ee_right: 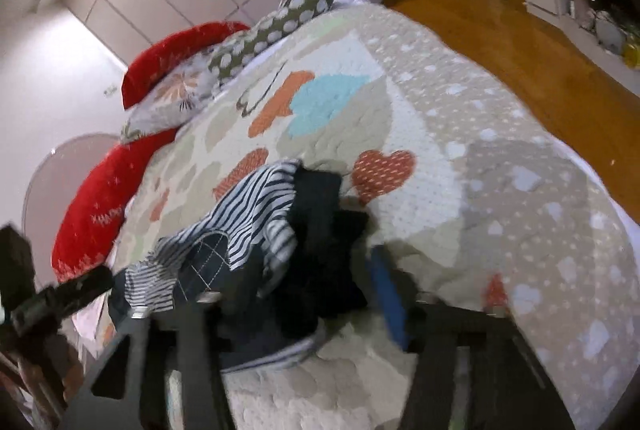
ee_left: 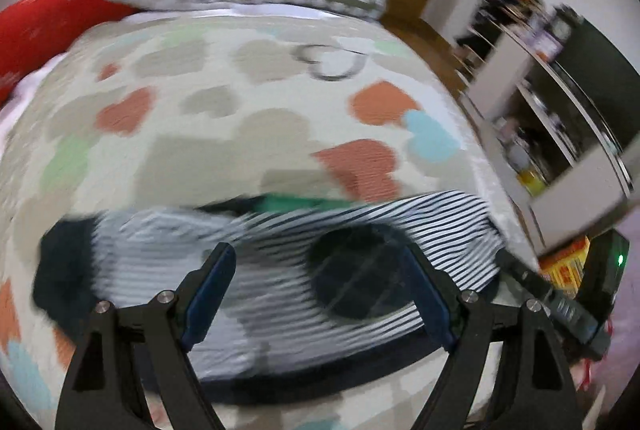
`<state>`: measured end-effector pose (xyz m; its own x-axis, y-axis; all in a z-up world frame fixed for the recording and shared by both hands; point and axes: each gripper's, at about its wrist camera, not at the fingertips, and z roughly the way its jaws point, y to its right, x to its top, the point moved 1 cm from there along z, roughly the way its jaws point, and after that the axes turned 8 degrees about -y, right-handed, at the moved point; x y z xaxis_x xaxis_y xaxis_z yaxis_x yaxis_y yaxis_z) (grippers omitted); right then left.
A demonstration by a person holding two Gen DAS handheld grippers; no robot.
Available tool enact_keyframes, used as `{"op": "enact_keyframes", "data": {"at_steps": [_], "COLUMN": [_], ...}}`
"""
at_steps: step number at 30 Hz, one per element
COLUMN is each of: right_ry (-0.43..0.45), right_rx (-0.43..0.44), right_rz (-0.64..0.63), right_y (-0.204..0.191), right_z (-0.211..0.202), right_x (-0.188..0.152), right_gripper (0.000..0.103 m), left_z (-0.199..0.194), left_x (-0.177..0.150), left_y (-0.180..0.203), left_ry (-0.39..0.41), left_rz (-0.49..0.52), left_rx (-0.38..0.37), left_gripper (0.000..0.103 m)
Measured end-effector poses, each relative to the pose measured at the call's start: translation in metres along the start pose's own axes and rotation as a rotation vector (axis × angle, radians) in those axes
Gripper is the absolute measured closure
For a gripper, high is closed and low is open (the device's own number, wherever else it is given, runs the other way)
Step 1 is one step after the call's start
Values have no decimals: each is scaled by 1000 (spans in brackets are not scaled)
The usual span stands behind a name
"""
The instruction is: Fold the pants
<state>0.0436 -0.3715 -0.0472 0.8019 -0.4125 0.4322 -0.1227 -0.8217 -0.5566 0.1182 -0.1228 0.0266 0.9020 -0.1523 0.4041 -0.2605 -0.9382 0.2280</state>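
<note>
The pants (ee_left: 280, 262) are black-and-white striped with dark navy parts and a dark quilted patch (ee_left: 356, 274). They lie bunched on the heart-patterned quilt (ee_left: 240, 109) near the bed's corner. My left gripper (ee_left: 320, 278) hovers over them, open wide, with nothing pinched between its blue pads. In the right wrist view the pants (ee_right: 248, 213) form a rumpled heap, and their navy part sits between the blurred fingers of my right gripper (ee_right: 296, 282). Its blue right pad (ee_right: 386, 290) stands just clear of the cloth. The left finger is mostly hidden behind the fabric.
Red pillows (ee_right: 92, 205) and a dotted green cushion (ee_right: 280, 25) lie at the head of the bed. The quilt (ee_right: 440, 149) drops off to a wooden floor (ee_right: 500, 29) on the right. Open shelves (ee_left: 560, 109) stand beyond the bed edge.
</note>
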Motion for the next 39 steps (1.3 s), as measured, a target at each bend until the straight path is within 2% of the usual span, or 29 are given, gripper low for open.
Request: {"op": "enact_keyframes", "data": {"at_steps": [4,7,12,15,16,17,18,19,21,26,28,31,32,34,36,39], "right_ry": [11,3,-19,-17,-16,-14,-19,-27,-21,29,40,39,34,3,-49,-138], "right_rx": [34,41,40,-4,-22,-41,-54,-47,-43,-107,-118,-101,-88,-57,-3,62], "right_rz": [4,-18,-58,-98,-114,-127,-135,-136,-140,-267,-332,-412,-434,-483,-523,-578], "right_y": [5,1,-10,-17,-19,-21,-22,-23,-27,-60,-78,-104,-111,-131,-148,-167], "right_z": [-10,-5,8,17,19,21,22,23,21,15,15,19,21,30,43,59], "right_x": [-9,-13,-13,-11,-10,-9,-8,-6,-4,-6,-9,-14,-15,-21,-27,-41], "right_gripper": [34,34,34,34,45,56,71,74,76,76,76,73,71,59,53,53], "left_z": [29,63,111,137,142,143,143,140,129,90,78,59,54,42,26,2], "left_x": [30,47,60,62,60,59,57,55,55,52,48,34,31,15,-4,-36], "left_y": [53,94,133,142,143,143,144,143,134,86,67,29,16,-19,-56,-90], "left_ry": [-52,-129,-241,-313,-325,-325,-318,-305,-269,-160,-126,-55,-42,-13,22,82], "left_rz": [129,230,321,319,322,328,339,343,315,181,131,23,-17,-132,-236,-333], "left_rx": [-48,-99,-154,-153,-152,-144,-117,-105,-141,-246,-261,-266,-269,-303,-333,-326], "left_gripper": [20,20,20,21,26,48,66,68,77,78,78,68,58,52,46,38]}}
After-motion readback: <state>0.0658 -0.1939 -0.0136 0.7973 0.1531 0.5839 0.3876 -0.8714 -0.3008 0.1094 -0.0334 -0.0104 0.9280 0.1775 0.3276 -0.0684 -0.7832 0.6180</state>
